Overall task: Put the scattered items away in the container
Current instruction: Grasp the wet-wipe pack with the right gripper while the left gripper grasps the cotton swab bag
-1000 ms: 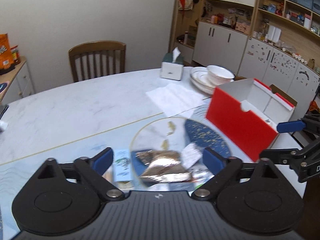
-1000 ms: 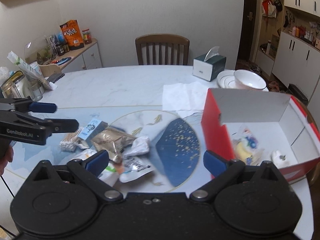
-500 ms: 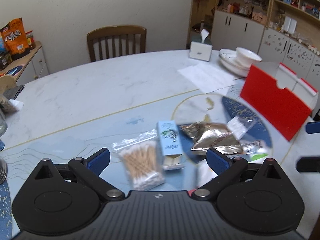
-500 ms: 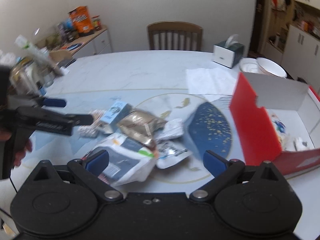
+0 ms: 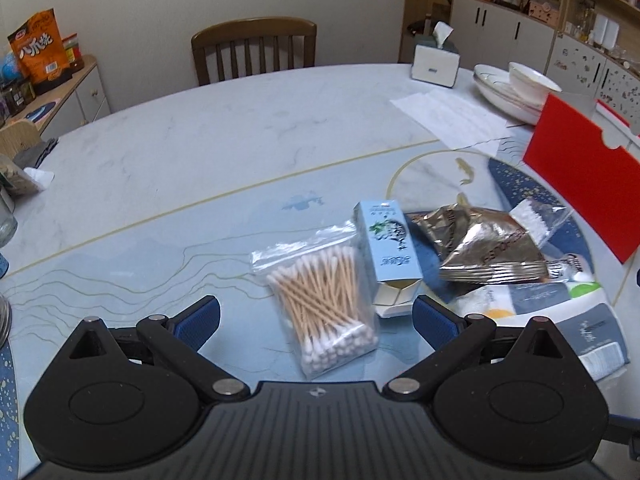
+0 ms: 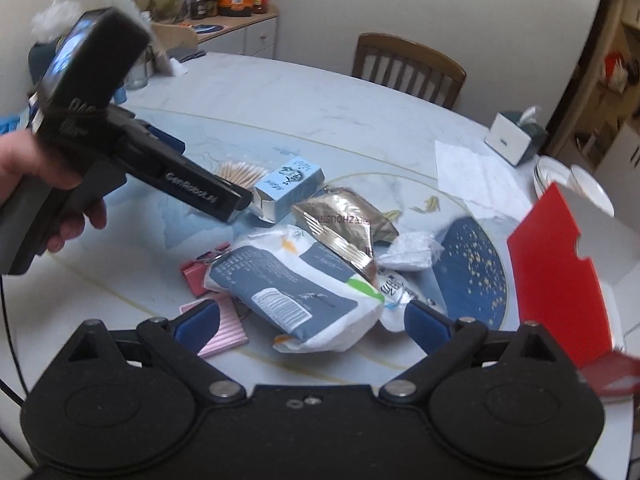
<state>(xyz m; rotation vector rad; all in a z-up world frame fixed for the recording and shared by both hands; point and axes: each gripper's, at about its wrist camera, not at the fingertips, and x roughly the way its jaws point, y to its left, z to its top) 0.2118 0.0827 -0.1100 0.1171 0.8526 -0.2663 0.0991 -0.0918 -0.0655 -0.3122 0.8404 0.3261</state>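
A pile of items lies on the table: a bag of cotton swabs (image 5: 326, 306), a light blue carton (image 5: 386, 254), a gold foil packet (image 5: 486, 244) and a white and grey pouch (image 6: 296, 296). The red and white box (image 5: 580, 172) stands open at the right. My left gripper (image 5: 316, 318) is open, its jaws on either side of the cotton swab bag, just above it. My right gripper (image 6: 312, 324) is open and empty, with the white and grey pouch between its jaws. The left gripper also shows in the right wrist view (image 6: 244, 204), beside the blue carton (image 6: 290, 186).
A pink wallet (image 6: 226, 326) and a red pouch (image 6: 196, 276) lie under the white pouch. A tissue box (image 5: 436, 60), stacked plates with a bowl (image 5: 516, 88) and a paper sheet (image 5: 454, 118) sit at the far right. A chair (image 5: 254, 52) stands behind the table.
My left gripper has swung left from the box side and come down over the cotton swab bag. My right gripper has swung left from the box and closed in on the white and grey pouch.
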